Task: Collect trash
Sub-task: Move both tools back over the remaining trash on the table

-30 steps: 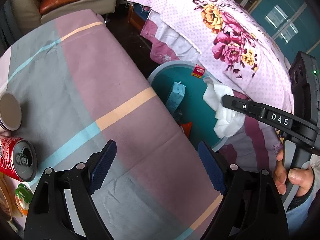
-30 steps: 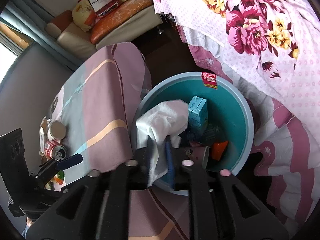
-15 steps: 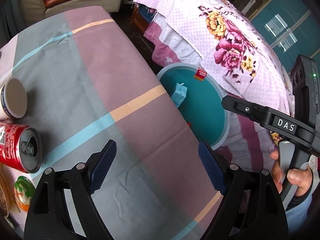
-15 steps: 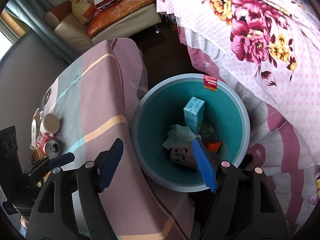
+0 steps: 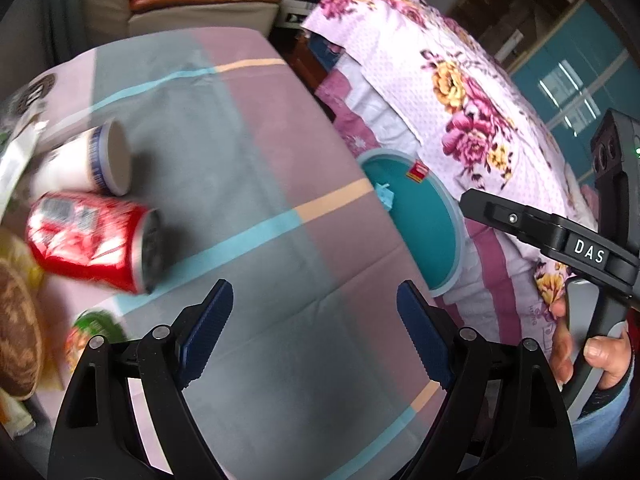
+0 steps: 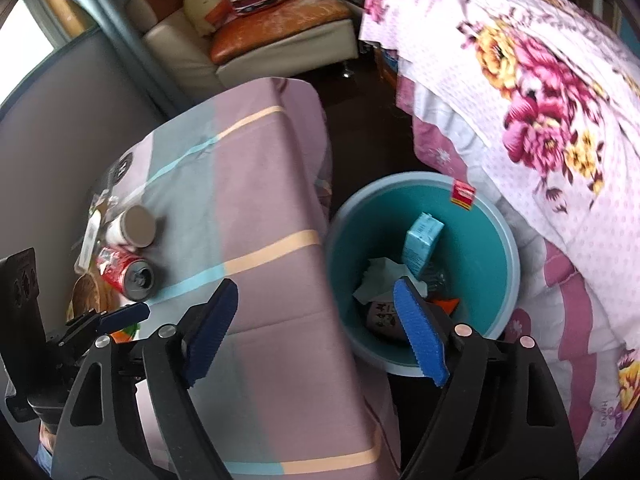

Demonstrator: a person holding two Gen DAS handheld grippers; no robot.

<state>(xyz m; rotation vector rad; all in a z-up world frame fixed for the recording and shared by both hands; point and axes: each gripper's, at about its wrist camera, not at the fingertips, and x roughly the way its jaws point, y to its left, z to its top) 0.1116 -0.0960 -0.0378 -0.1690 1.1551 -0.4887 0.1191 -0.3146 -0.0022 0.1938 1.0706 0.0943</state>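
Left wrist view: red can (image 5: 90,242) lies on its side on desk (image 5: 248,152), mouth facing right, left of the empty, spread left tongs (image 5: 312,336); right tongs (image 6: 316,334) likewise spread, empty.

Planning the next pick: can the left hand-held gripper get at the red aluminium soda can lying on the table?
Probably yes. The left hand-held gripper is open, and the red aluminium soda can lies on its side ahead-left with bare tablecloth between them. The white paper cup beside it crowds the far side.
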